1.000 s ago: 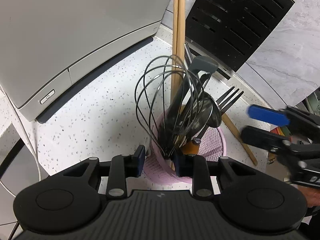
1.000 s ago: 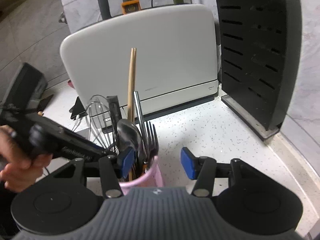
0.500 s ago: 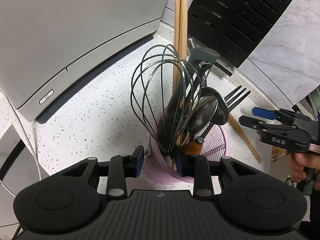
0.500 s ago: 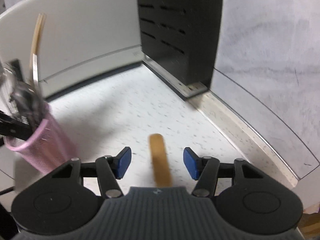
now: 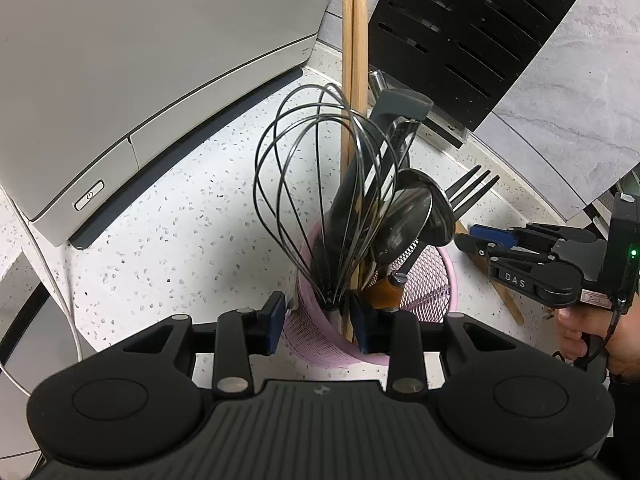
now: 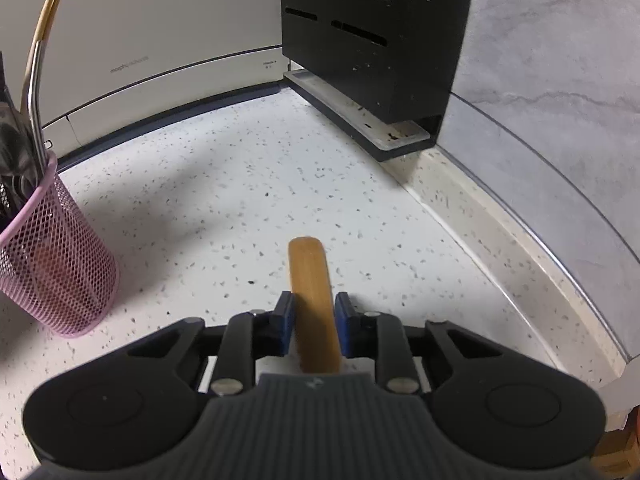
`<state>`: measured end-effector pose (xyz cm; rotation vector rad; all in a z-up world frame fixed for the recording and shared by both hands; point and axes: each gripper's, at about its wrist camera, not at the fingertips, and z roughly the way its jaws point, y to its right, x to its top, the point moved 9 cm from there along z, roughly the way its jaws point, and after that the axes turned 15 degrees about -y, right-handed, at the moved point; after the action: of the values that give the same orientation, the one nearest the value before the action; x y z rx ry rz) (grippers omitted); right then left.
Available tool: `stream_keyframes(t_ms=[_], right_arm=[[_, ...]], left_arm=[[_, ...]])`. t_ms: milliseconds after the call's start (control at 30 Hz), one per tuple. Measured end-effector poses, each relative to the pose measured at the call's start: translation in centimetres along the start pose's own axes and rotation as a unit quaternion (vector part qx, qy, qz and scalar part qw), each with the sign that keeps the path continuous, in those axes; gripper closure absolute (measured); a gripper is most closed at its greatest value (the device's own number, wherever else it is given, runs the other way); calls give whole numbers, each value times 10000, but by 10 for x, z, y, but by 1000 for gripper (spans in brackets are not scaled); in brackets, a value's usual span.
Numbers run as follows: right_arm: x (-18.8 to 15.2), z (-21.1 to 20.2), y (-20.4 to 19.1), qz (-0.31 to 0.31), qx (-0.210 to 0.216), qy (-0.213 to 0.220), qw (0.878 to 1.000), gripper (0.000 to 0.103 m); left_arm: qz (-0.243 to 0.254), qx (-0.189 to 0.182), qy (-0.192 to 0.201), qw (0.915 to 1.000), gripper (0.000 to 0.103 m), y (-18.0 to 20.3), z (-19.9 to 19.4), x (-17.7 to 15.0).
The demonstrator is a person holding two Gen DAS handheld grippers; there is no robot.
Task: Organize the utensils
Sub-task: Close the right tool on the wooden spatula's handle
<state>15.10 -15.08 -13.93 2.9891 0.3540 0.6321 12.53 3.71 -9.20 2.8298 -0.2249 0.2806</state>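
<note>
A pink mesh utensil cup (image 5: 428, 280) (image 6: 52, 264) stands on the speckled counter. It holds a wire whisk (image 5: 320, 184), wooden chopsticks (image 5: 354, 80), spoons (image 5: 404, 224), a black fork (image 5: 472, 188) and other tools. My left gripper (image 5: 318, 318) is shut on the cup's near rim. My right gripper (image 6: 314, 320) is shut on a flat wooden handle (image 6: 312, 288) that lies on the counter right of the cup. The right gripper also shows in the left wrist view (image 5: 476, 238), with the wooden handle (image 5: 506, 300) under it.
A grey-white appliance (image 5: 140, 80) (image 6: 160, 40) stands behind the cup. A black slotted knife block (image 5: 472, 28) (image 6: 372, 52) stands at the back right, against a grey marble wall. The counter's raised back edge (image 6: 480, 208) runs along the right.
My right gripper swung away from the cup to the wooden handle on the counter and closed its jaws on it. My left gripper kept its hold on the cup.
</note>
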Motion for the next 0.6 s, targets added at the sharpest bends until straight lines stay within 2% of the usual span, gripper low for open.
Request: stream_keyframes(t_ms=[200, 300, 367, 433, 533, 600], right_arm=[[-24, -13, 19, 210, -79, -329, 9992, 84], [-42, -21, 35, 354, -179, -368, 9985, 84], [-52, -26, 43, 469, -80, -306, 9984, 84], [-60, -30, 47, 518, 11, -208, 9984, 80], [-69, -34, 55, 557, -156, -281, 9979, 77], [-75, -39, 61, 714, -57, -280, 9970, 73]], left_arm=[[-4, -57, 20, 10000, 60, -3, -2, -1], [-17, -90, 8, 10000, 60, -5, -1, 0], [3, -63, 2, 10000, 60, -4, -1, 0], [25, -38, 0, 10000, 60, -3, 0, 0], [30, -55, -3, 10000, 59, -3, 0, 0], [19, -63, -4, 10000, 59, -4, 0, 0]])
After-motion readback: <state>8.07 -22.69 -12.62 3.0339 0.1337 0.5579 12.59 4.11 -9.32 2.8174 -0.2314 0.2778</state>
